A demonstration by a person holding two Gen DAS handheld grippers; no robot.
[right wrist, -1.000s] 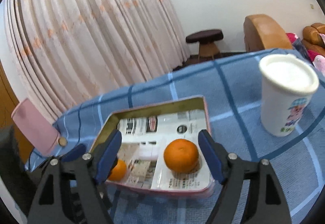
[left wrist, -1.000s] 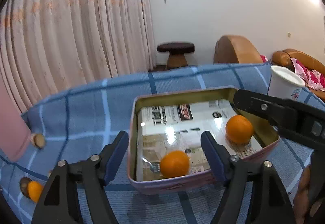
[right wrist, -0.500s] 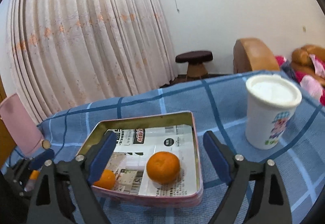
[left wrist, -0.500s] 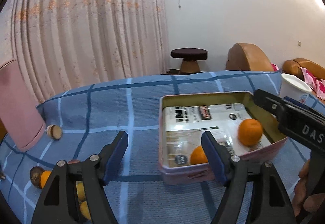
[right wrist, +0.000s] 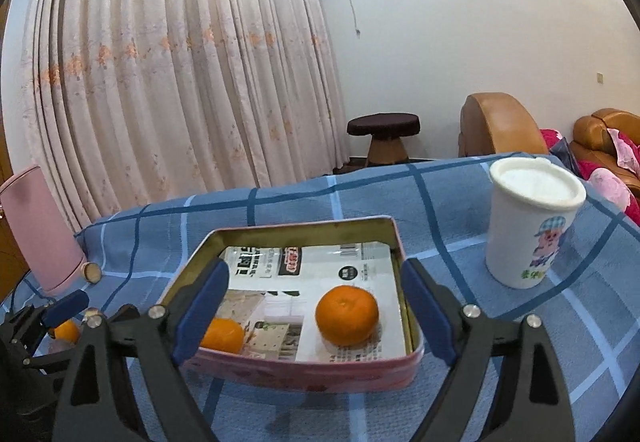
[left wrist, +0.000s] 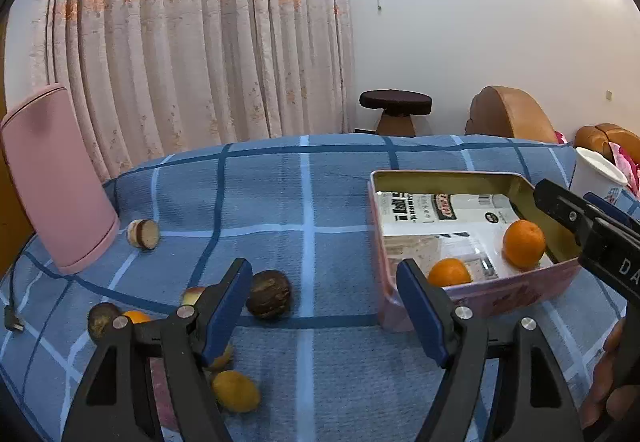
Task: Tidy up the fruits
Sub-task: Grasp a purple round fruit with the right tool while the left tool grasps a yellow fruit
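1. We count two round, dimpled orange mandarins already lying in the shallow pink metal tin [right wrist: 312, 376]: one [right wrist: 347, 315] on the glossy printed paper [right wrist: 352, 270] lining the gold interior, the other [right wrist: 222, 334] near the tin's front left corner.
2. We judge the job partly done, since loose fruit remains on the blue checked woven tablecloth [left wrist: 304, 201] to the left of the tin: a wrinkled dark brown round fruit [left wrist: 268, 294], a smooth yellow oval fruit [left wrist: 236, 390], another small orange fruit [left wrist: 135, 317] and a second dark one [left wrist: 100, 318].
3. Our left gripper [left wrist: 322, 316] hangs over that loose pile, its blue-padded jaws wide and empty.
4. Our right gripper [right wrist: 314, 308] hovers at the tin; its jaws have just been opening and now stand wide, framing the tin without pressing on any fruit.
5. A cut brown-and-cream piece [left wrist: 143, 234] lies apart, beside the matte pink rounded container [left wrist: 56, 177]; a white lidded paper cup [right wrist: 532, 226] stands right of the tin.
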